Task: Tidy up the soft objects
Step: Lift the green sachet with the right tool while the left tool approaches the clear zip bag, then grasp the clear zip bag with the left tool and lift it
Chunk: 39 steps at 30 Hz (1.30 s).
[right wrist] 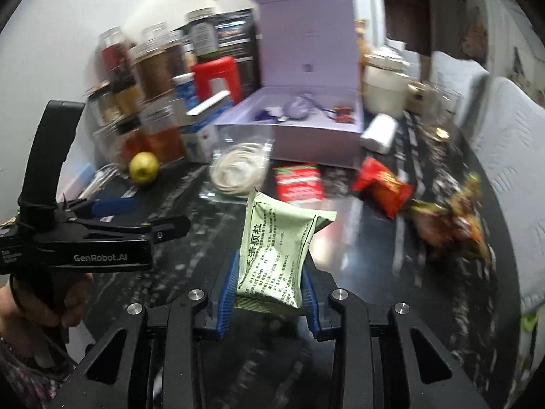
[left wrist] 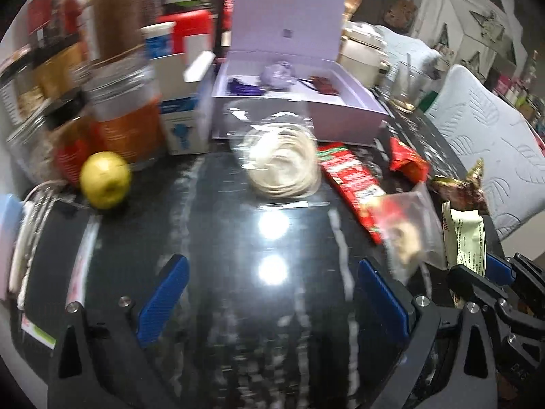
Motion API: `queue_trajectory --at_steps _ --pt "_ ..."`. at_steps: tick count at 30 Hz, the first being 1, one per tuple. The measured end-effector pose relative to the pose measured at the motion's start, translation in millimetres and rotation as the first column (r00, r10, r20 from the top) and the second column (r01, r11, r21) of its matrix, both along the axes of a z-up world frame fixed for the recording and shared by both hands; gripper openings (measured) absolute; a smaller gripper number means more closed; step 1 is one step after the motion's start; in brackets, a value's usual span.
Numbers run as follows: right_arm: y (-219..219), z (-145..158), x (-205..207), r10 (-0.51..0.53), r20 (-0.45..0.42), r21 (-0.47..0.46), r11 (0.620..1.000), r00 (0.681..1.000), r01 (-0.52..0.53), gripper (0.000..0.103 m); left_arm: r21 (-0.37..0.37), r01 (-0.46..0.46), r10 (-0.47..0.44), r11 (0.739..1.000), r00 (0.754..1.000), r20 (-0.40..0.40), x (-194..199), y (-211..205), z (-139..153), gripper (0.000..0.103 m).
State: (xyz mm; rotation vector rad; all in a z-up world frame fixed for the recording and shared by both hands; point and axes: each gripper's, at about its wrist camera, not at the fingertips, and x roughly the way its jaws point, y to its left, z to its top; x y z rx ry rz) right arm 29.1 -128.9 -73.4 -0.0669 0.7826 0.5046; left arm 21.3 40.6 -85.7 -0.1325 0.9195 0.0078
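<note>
Where the left wrist view looks down on the dark worktop [left wrist: 218, 238], the left hand-held gripper [left wrist: 272, 303] stands wide, nothing between its blue pads, tilted steeply down over bare surface. Ahead, near the far edge, lies a clear bag of coiled cord [left wrist: 282, 167], just in front of the open lilac box [left wrist: 306, 116]. A red packet [left wrist: 354, 184] and a clear pouch [left wrist: 412, 231] lie toward the right edge.

From the right wrist view, the right hand-held gripper [right wrist: 269, 293] is clamped narrow on a pale green sachet [right wrist: 276, 245], gripped at its lower end so the rest stands upright, clear of the worktop. Judged from this, the sachet is ready for carrying, probably toward the box [right wrist: 306, 126]. A hand [right wrist: 41, 303] grips the left tool at the frame's left.
</note>
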Motion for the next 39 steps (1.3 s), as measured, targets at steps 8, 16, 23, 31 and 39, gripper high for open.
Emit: queue_trajectory --at_steps 8,16,23,31,39 --pt "-57.0 3.0 0.9 -0.089 0.007 0.043 0.995 0.996 0.089 0.034 -0.010 0.100 -0.100 0.995 0.995 -0.004 16.6 -54.6 2.3 0.101" --pt "-95.4 -7.8 6.5 -0.168 -0.032 0.039 0.985 0.985 0.169 0.034 -0.058 0.165 -0.167 0.985 0.985 -0.033 36.0 -94.4 -3.8 0.101" --pt "-111.9 -13.4 11.1 -0.197 -0.049 0.033 0.979 0.979 0.199 0.034 -0.086 0.197 -0.204 0.977 0.975 -0.091 56.3 -114.0 -21.4 0.101" --pt "-121.1 -19.4 14.5 -0.220 -0.079 0.042 0.974 0.972 0.223 0.034 -0.050 0.182 -0.187 0.982 0.977 -0.102 65.2 -112.3 -32.3 0.086" --pt "-120.8 -18.9 16.1 -0.226 -0.075 0.046 0.972 0.971 0.230 0.034 -0.061 0.232 -0.235 0.971 0.970 -0.056 52.2 -109.6 -29.5 0.057"
